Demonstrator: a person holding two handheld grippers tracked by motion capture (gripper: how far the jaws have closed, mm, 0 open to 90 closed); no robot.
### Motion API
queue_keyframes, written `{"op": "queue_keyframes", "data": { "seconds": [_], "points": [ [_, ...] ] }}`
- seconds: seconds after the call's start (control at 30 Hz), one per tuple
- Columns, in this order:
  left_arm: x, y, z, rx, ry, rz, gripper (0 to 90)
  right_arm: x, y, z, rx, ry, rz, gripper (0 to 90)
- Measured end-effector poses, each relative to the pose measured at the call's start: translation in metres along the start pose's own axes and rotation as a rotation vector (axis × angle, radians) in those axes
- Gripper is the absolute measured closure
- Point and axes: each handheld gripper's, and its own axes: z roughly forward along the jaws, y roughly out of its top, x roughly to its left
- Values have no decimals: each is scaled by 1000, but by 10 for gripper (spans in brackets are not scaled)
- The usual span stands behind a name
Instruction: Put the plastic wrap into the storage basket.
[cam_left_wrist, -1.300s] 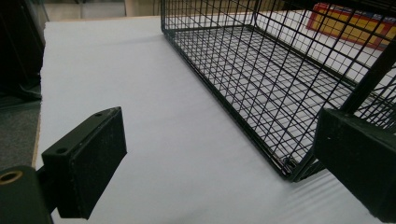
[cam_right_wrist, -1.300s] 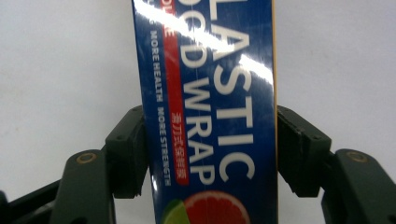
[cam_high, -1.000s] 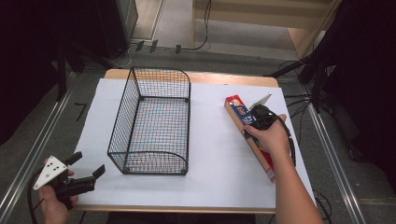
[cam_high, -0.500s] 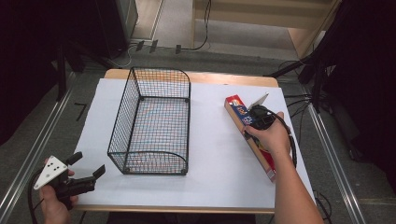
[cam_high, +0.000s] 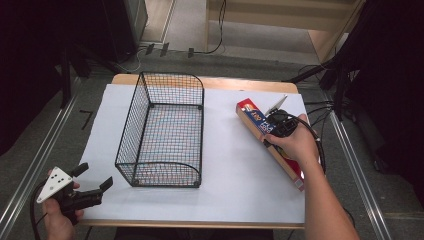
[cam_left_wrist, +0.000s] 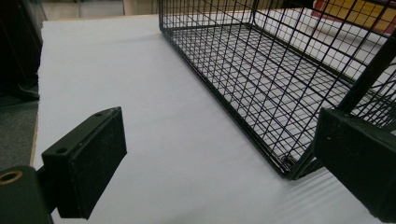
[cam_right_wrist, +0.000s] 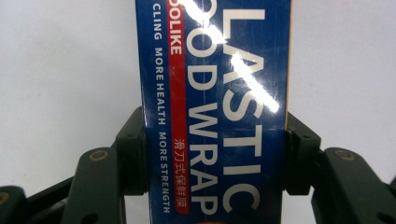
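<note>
While left tongs (cam_high: 95, 188) gape empty | right tongs (cam_right_wrist: 215, 154) clamp plastic wrap box (cam_right_wrist: 215, 93).

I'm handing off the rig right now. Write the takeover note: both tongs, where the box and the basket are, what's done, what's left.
Right tongs: shut on the plastic wrap box, pads against both long sides; the jaws have just been closing. The box lies flat on the white table sheet, right of the wire basket.
Left tongs: open, holding nothing, at the table's near left corner, just short of the basket.
Done: box gripped.
Left: probably lift the box and set it in the basket, which holds nothing yet. Left tongs could steady the basket if it slides.
</note>
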Motion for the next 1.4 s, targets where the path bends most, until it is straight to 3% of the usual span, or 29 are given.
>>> {"op": "queue_keyframes", "data": {
  "seconds": [0.47, 1.0, 1.4],
  "points": [
    [0, 0, -1, -3, 0, 0, 35, 20, 8, -29, -34, 31, -104, 413],
    [1, 0, -2, -13, -8, 2, 35, 47, 30, -47, -79, 58, -180, 412],
    [2, 0, -2, -15, -7, -6, 35, 62, 42, -58, -97, 64, -208, 412]
  ]
}}
